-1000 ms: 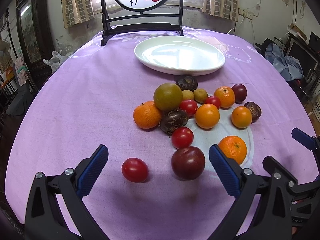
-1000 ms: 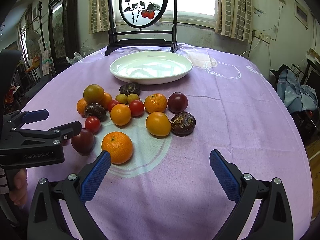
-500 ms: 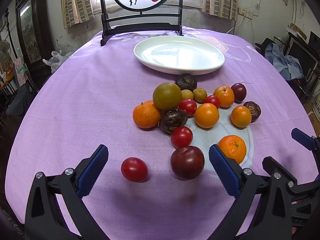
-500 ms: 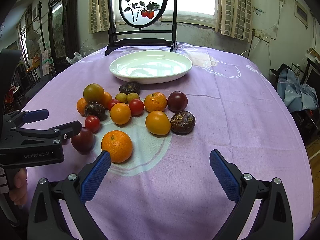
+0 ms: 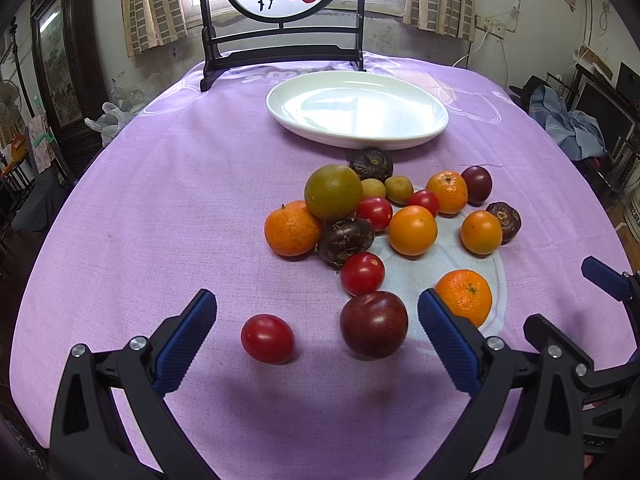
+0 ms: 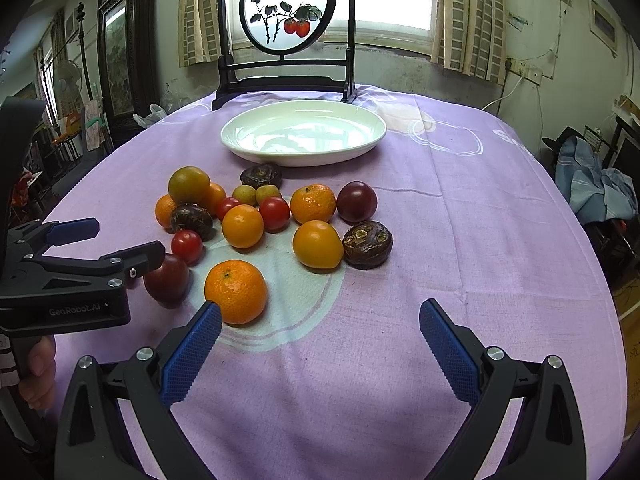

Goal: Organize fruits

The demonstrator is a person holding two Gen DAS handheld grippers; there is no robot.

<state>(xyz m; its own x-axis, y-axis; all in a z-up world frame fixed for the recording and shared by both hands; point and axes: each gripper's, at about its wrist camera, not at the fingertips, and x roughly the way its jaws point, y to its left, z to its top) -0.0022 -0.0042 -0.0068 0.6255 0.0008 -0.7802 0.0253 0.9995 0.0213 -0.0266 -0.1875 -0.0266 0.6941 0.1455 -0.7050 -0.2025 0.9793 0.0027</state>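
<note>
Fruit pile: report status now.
Both tongs open, empty. Left tongs hover by plum. White plate empty. Nothing in the way.

Painted round screen (image 6: 287, 6), purple tablecloth (image 6: 460, 220)

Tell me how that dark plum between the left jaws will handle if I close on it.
The plum looks round and glossy, so it may slip or roll toward the tomato. It seems firm, but squeeze gently. The left gripper stands open around it.

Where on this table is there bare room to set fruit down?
The white plate is bare. The purple cloth left of the fruit cluster and right of the wrinkled fruit is free. Between the plate and the nearest orange it is crowded.
</note>
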